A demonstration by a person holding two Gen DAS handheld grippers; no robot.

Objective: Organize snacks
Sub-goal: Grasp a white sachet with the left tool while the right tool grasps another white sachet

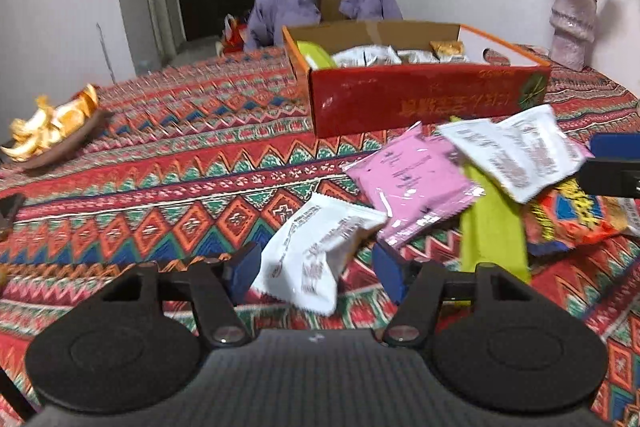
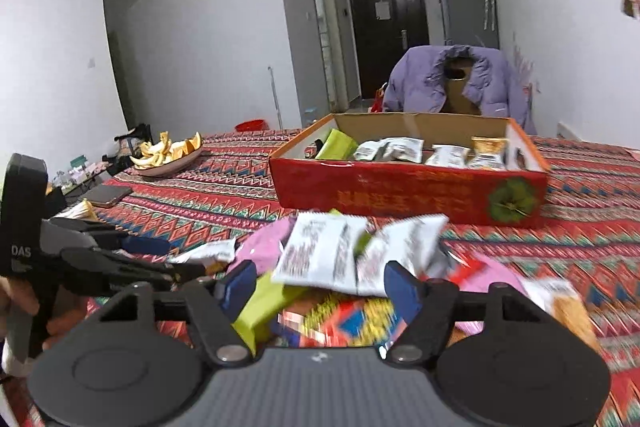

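A red cardboard box (image 1: 424,99) stands open on the patterned tablecloth and holds several snack packets; it also shows in the right wrist view (image 2: 404,191). A heap of loose packets lies in front of it: pink (image 1: 408,183), white (image 1: 516,155), lime green (image 1: 492,231) and orange (image 1: 572,215). My left gripper (image 1: 318,267) is open, its blue pads on either side of a white packet (image 1: 316,251) without gripping it. My right gripper (image 2: 320,287) is open just above the heap, near two white packets (image 2: 352,251) and a green one (image 2: 264,307).
A dish of orange peel (image 1: 52,135) sits at the far left, also in the right wrist view (image 2: 168,155). A phone (image 2: 108,195) lies near the left table edge. A vase of dried flowers (image 1: 572,23) stands at the back right. A chair with a purple jacket (image 2: 452,79) is behind the box.
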